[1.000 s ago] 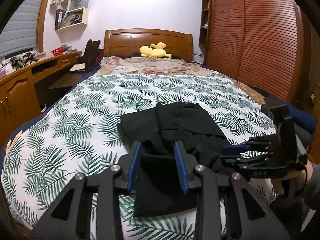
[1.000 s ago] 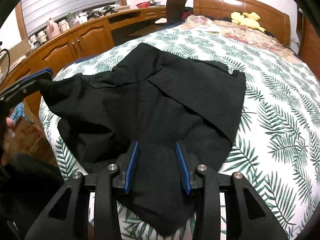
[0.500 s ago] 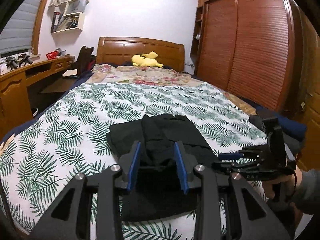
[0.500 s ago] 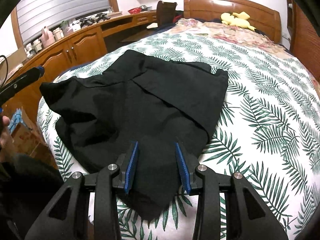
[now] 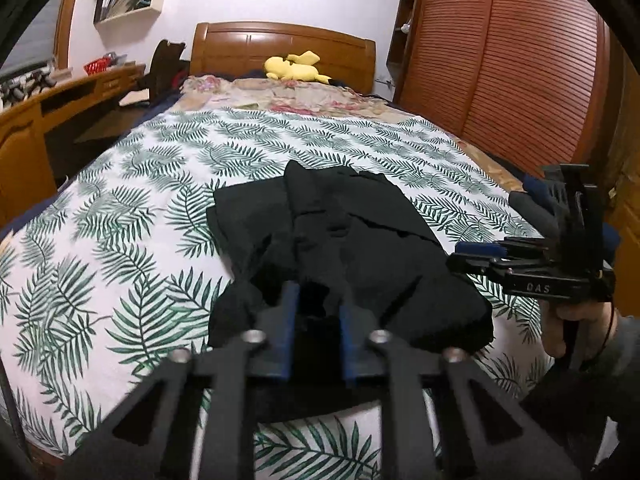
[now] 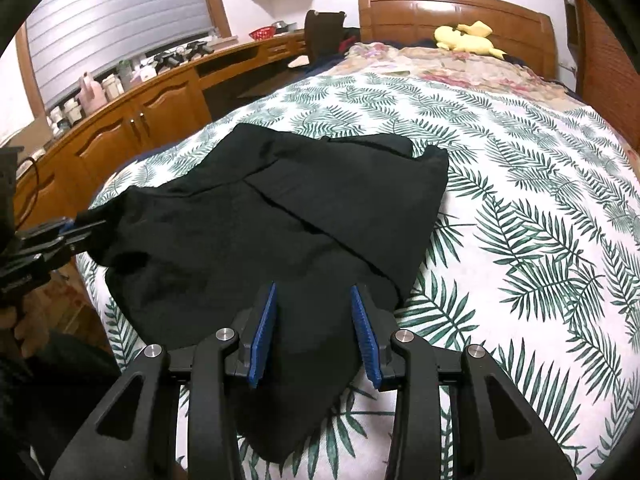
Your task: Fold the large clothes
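Observation:
A black garment [image 5: 344,248] lies partly folded on the palm-print bedspread [image 5: 120,248]; it also shows in the right wrist view [image 6: 280,232]. My left gripper [image 5: 316,304] is at the near edge of the garment with cloth bunched between its blue pads, and in the right wrist view [image 6: 76,232] it is shut on a raised corner. My right gripper [image 6: 316,320] has its pads apart, with a fold of black cloth lying between them and hanging below. From the left wrist view it [image 5: 472,252] sits at the garment's right edge.
A wooden headboard [image 5: 280,52] and a yellow plush toy [image 5: 296,68] are at the far end of the bed. A wooden desk with cabinets [image 6: 132,120] runs along the left side. A louvred wardrobe [image 5: 520,60] stands on the right.
Both grippers have drawn back toward the foot of the bed, pulling the garment's near edge with them. The left gripper now holds its corner lower.

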Demonstrator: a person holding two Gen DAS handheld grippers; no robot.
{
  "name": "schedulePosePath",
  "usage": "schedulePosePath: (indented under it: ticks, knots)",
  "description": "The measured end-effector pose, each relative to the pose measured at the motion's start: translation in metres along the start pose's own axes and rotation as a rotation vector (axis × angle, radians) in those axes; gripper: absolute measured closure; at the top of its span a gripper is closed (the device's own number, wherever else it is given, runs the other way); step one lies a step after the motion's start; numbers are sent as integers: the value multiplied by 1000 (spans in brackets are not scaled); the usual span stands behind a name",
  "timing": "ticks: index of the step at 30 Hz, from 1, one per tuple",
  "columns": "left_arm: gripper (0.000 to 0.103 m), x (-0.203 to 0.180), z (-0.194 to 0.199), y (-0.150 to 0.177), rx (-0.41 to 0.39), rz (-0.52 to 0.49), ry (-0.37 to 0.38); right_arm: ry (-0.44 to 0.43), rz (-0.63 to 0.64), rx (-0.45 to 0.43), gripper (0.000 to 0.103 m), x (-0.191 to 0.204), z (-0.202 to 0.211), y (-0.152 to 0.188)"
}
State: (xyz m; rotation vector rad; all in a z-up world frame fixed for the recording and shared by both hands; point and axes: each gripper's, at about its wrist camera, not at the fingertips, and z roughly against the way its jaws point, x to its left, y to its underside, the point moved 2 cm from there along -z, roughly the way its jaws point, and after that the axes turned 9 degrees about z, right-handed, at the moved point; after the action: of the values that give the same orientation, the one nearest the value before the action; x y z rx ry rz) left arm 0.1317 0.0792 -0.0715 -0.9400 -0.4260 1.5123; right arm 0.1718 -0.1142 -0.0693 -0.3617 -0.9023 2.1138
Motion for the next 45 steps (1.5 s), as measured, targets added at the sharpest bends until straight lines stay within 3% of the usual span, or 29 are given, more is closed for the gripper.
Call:
schedulePosePath:
  ticks: [8, 13, 17, 25, 36, 45]
  knots:
    - [101, 15, 40, -1, -86, -8, -40, -40, 46, -20, 65, 13, 15, 1]
    - [101, 44, 35, 7, -36, 54, -59, -44, 70, -33, 65, 18, 13, -8]
    - [101, 43, 27, 15, -17, 22, -91, -15, 58, -36, 65, 4, -4, -26]
    - [101, 48, 11, 24, 31, 17, -113, 17, -15, -15, 45, -45, -66, -65]
    - [100, 50, -5, 26, 72, 2, -126, -24, -108, 80, 14, -89, -142, -79]
    - [100, 51, -8, 26, 77, -1, -135, -157, -229, 122, 10, -108, -168, -74]
